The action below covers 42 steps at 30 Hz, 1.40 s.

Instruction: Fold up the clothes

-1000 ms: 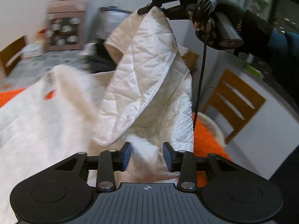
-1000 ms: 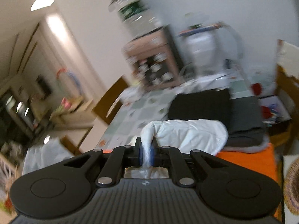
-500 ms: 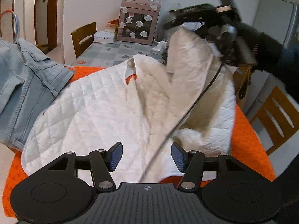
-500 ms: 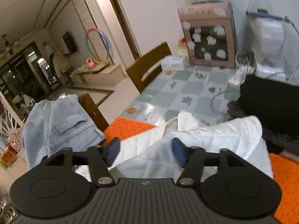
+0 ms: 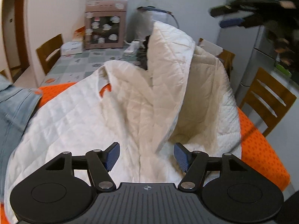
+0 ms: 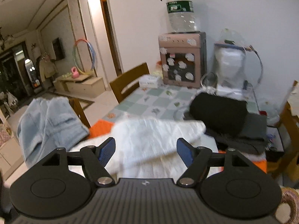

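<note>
A white quilted garment (image 5: 115, 112) lies on the orange mat (image 5: 261, 149). Its right side stands up in a tall fold (image 5: 170, 59), blurred and free of any gripper. My left gripper (image 5: 146, 156) is open just above the garment's near hem. My right gripper (image 6: 145, 154) is open and empty above the garment (image 6: 153, 136). In the left wrist view the right gripper (image 5: 231, 16) is high at the upper right, apart from the cloth.
Light blue jeans (image 6: 50, 123) hang over a chair at the left. Folded black clothes (image 6: 224, 115) lie behind the garment. A checked table (image 6: 149, 102) holds a pink cabinet (image 6: 182, 59) with a water bottle. Wooden chairs (image 5: 269, 100) stand at the right.
My right gripper opened, let go of the garment's raised edge and lifted away to the right. The raised fold is dropping. My left gripper opened wider and pulled back.
</note>
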Motion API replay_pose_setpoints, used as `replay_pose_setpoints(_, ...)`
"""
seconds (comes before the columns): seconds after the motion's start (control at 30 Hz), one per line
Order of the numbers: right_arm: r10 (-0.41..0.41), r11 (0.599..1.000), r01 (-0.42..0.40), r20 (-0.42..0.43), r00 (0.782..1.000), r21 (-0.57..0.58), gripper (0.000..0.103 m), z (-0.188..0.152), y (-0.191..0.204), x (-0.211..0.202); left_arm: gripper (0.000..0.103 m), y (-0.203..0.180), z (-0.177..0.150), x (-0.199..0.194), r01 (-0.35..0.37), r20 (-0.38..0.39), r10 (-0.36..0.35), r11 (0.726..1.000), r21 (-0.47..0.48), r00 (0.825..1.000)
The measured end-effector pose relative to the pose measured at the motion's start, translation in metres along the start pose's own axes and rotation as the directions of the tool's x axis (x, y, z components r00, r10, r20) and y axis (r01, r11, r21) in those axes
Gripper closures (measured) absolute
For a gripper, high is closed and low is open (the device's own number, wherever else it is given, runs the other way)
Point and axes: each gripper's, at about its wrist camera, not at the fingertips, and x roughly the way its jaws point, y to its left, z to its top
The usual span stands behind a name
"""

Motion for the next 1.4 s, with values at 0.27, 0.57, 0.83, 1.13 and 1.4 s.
replay_pose_setpoints(0.27,-0.064,0.998,0.064,-0.028,0.998,-0.002,0.025,-0.053,-0.009,-0.057,0.037,-0.01,0.017,0.036,0.093,-0.02,-0.092,0.993,0.073,0.996)
replay_pose_setpoints(0.57,-0.139,0.987,0.146,-0.103,0.985,0.063,0.025,-0.152,0.015,-0.056,0.093,-0.003,0.033,0.05,0.159,-0.016,-0.158,0.986,0.057,0.987)
replay_pose_setpoints(0.83,-0.193,0.98,0.197,-0.173,0.966,0.005,0.025,-0.213,0.062,-0.023,0.097,0.028,0.056,0.019,0.157,0.024,-0.156,0.987,-0.036,0.987)
replay_pose_setpoints(1.13,-0.295,0.951,0.277,-0.14,0.945,-0.135,0.025,-0.226,0.107,0.022,0.098,0.093,0.056,-0.037,0.014,0.015,-0.012,0.988,-0.151,1.0)
replay_pose_setpoints(1.4,-0.408,0.882,0.356,-0.122,0.905,-0.307,0.023,-0.232,0.113,0.044,0.098,0.149,0.014,-0.063,-0.096,-0.094,0.066,0.926,-0.365,0.993)
